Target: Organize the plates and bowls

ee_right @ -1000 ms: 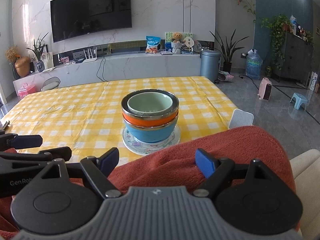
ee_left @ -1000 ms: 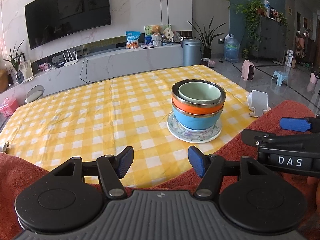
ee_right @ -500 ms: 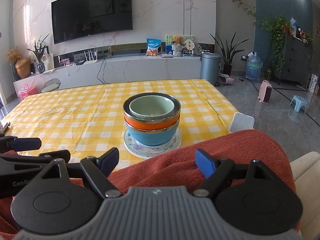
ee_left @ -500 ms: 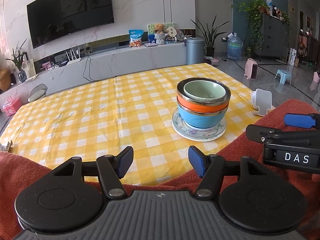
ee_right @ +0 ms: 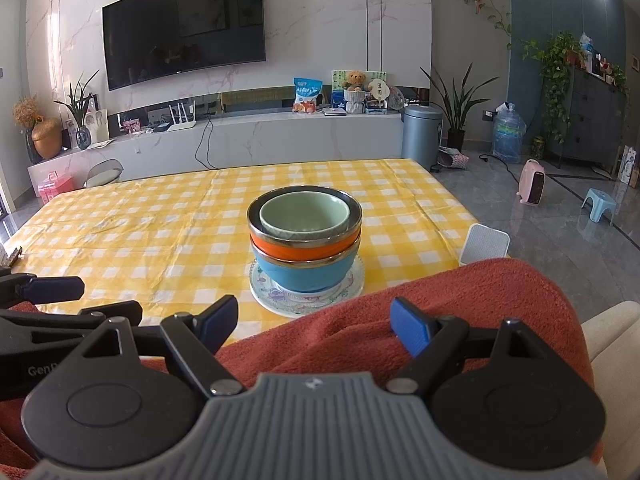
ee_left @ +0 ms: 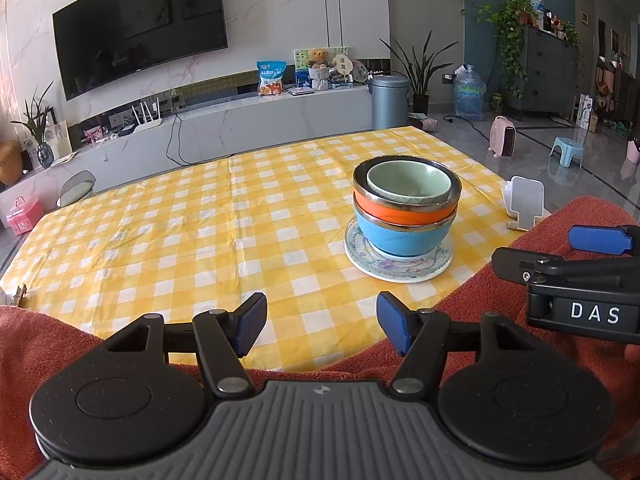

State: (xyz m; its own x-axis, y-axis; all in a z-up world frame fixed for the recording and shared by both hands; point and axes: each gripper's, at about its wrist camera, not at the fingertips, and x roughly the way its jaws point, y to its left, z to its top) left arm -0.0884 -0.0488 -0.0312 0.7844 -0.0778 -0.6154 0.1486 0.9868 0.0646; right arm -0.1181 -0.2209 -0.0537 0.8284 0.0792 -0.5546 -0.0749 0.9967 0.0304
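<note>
A stack stands on the yellow checked table (ee_left: pixel 200 232): a patterned plate (ee_left: pixel 398 266) at the bottom, then a blue bowl (ee_left: pixel 400 234), an orange bowl (ee_left: pixel 396 210) and a green bowl (ee_left: pixel 408 182) nested on top. The same stack shows in the right wrist view: plate (ee_right: pixel 280 300), blue bowl (ee_right: pixel 304 274), orange bowl (ee_right: pixel 300 248), green bowl (ee_right: pixel 304 214). My left gripper (ee_left: pixel 320 322) is open and empty, near the table's front edge, left of the stack. My right gripper (ee_right: pixel 314 320) is open and empty over a red cloth (ee_right: pixel 460 300), short of the stack.
A white phone stand (ee_left: pixel 522 202) sits at the table's right edge. A red cloth (ee_left: pixel 480 292) covers the near side under both grippers. Behind the table are a TV wall, a marble console (ee_right: pixel 260 140) and a grey bin (ee_right: pixel 420 136).
Both grippers have drifted slightly relative to the stack and stay open. The bowls and plate have not moved.
</note>
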